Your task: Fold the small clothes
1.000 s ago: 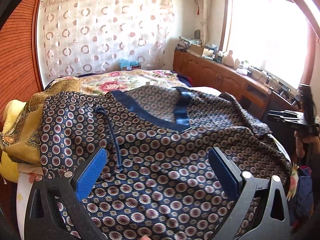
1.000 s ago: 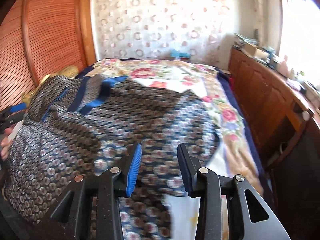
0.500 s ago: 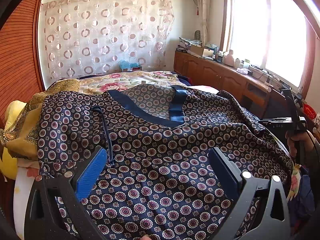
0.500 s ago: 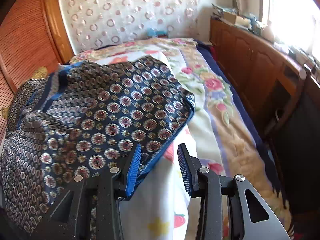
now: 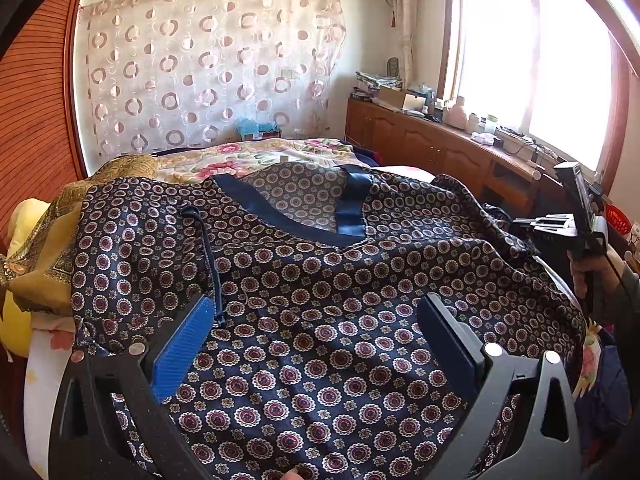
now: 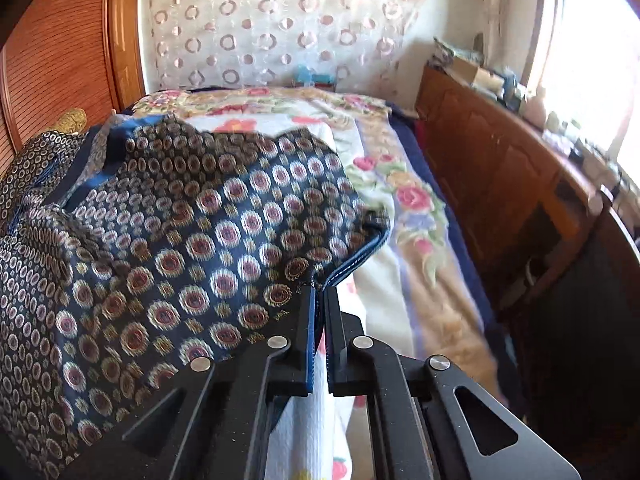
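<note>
The patterned shirt [image 5: 320, 320] lay spread out on the bed [image 6: 400, 200], not folded yet; the right hand-held gripper [image 6: 319, 288] pinched its blue-edged hem; the left hand-held gripper [image 5: 316, 344] hung wide above it, holding nothing; all the folding was left.

Strong daylight floods in from the wood-framed window [image 5: 532, 76] at the upper right of both frames, blown out to white glare. Fisheye bending curves the edges and blackens the corners. The right wrist view is softly motion-blurred; the left wrist view is sharper.
</note>
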The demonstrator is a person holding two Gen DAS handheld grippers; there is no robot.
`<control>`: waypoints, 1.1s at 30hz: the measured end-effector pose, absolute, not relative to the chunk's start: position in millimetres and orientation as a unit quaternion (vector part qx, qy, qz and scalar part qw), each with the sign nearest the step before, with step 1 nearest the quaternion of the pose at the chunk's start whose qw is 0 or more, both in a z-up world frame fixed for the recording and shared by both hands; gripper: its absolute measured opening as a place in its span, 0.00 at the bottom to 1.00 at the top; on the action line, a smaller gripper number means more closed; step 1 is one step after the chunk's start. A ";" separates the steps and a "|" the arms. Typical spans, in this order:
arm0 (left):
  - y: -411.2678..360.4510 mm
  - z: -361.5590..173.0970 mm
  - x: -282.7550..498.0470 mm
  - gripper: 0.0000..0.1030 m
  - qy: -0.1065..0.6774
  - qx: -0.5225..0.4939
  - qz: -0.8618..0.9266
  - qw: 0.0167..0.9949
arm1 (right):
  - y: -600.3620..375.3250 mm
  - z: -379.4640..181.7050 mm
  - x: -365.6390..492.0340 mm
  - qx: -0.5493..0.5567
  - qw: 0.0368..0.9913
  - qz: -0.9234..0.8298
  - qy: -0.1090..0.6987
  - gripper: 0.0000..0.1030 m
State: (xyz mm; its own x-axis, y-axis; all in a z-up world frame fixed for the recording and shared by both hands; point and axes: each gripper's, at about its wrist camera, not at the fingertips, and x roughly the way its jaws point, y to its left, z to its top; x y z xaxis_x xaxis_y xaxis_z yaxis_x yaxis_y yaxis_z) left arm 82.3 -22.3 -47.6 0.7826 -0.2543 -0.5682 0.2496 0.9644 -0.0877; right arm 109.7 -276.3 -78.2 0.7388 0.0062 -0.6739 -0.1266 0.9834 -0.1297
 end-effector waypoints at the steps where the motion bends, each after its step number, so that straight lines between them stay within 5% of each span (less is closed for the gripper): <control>1: -20.8 -47.4 82.1 0.99 0.301 -0.006 -0.132 0.944 | -273.5 -72.7 110.1 -0.088 0.931 0.036 0.353 0.03; 10: -8.6 -44.9 80.2 0.99 0.294 -0.017 -0.118 0.948 | -214.8 -18.9 112.0 -0.124 0.947 0.080 0.286 0.03; 24: 2.6 -44.9 77.3 0.99 0.290 -0.024 -0.107 0.951 | -143.2 -30.3 104.8 -0.148 0.929 0.187 0.284 0.03; 28: 7.4 -44.4 77.5 0.99 0.289 -0.026 -0.103 0.952 | -156.7 -24.6 107.5 -0.137 0.932 0.182 0.283 0.21; 33: 14.7 -44.6 79.0 0.99 0.290 -0.031 -0.095 0.952 | -192.2 -21.7 102.8 -0.118 0.939 0.152 0.284 0.32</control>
State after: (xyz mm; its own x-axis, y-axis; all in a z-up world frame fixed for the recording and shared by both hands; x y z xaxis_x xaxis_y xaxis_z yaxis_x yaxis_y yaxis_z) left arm 79.0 14.7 -44.6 0.8143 -0.1985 -0.5455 0.1625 0.9801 -0.1141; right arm 102.8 -192.2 -21.7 0.7927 0.2184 -0.5691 -0.3527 0.9258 -0.1359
